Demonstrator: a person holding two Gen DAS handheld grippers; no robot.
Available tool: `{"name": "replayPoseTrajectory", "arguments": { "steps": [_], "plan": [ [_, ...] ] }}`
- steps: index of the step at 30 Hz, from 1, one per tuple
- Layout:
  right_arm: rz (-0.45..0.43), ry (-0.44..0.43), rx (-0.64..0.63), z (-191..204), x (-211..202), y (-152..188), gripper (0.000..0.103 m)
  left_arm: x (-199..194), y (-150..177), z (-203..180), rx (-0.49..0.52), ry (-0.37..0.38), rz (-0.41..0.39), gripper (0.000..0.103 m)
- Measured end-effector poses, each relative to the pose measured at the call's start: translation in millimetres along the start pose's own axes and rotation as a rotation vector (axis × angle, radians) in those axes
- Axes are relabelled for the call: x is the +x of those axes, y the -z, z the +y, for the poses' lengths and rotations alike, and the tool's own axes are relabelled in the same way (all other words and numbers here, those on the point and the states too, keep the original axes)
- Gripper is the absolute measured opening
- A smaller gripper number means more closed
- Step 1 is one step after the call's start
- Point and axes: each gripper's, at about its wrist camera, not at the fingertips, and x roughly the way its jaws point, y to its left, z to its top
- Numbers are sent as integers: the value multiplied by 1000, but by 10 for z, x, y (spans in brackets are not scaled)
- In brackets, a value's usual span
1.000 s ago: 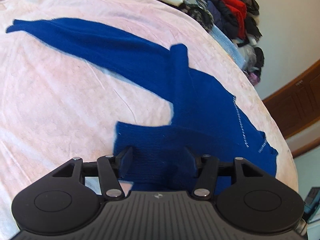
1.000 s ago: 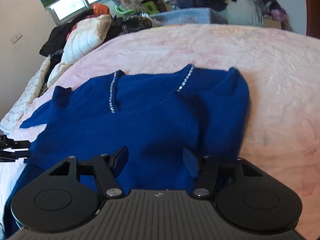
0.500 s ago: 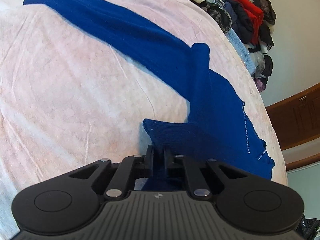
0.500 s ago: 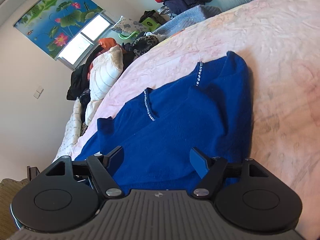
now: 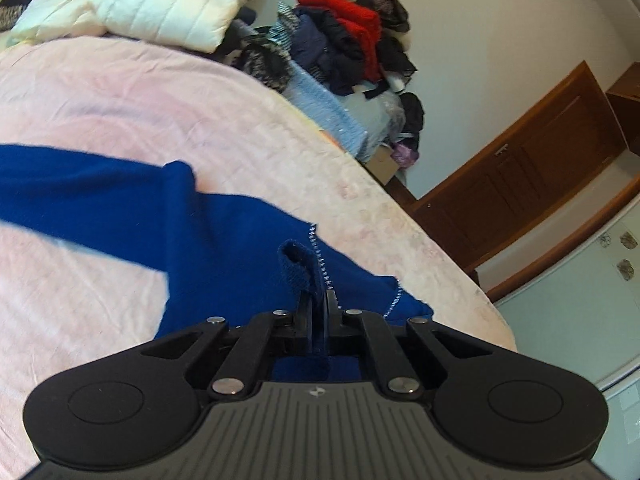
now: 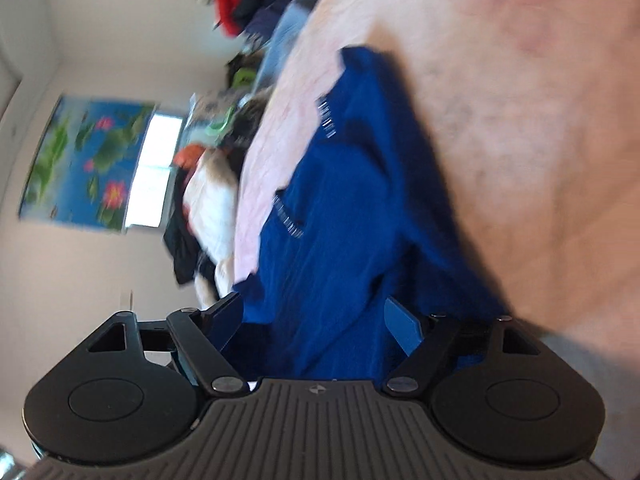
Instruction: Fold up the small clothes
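The left gripper [image 5: 318,304] pinches the royal-blue knit sweater [image 5: 224,232] to carry a fold across the pink bed [image 5: 120,92], while the right gripper [image 6: 316,320] gapes wide above it, holding nothing.

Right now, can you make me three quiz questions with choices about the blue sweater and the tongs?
1. Where does the blue sweater lie?
A. on the pink bedspread
B. on the floor
C. on a chair

2. What colour is the puffy jacket at the far end of the bed?
A. green
B. white
C. black

3. How are the left tongs?
A. wide open
B. shut on nothing
C. shut on the sweater

Answers: 1 A, the pink cover shows all around the blue knit. 2 B, its quilted panels are white. 3 C, the two fingers meet with a fold of blue knit pinched between them; the right tongs stand open.
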Motion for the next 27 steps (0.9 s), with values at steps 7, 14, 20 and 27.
{"name": "replayPoseTrajectory", "arguments": {
  "steps": [7,14,20,27],
  "plan": [
    [-178,-43,127,-135,95,-36,81,29,65,-19,-5,-3,25,4],
    [-325,13,41,16,248,-176,10,-10,-14,-7,-10,33,9,4],
    [-341,78,125,-307,-22,-282,16,257,155,295,-60,-24,71,4],
    [-274,9,17,12,-124,-313,83,619,455,856,-125,-175,206,4]
  ]
}}
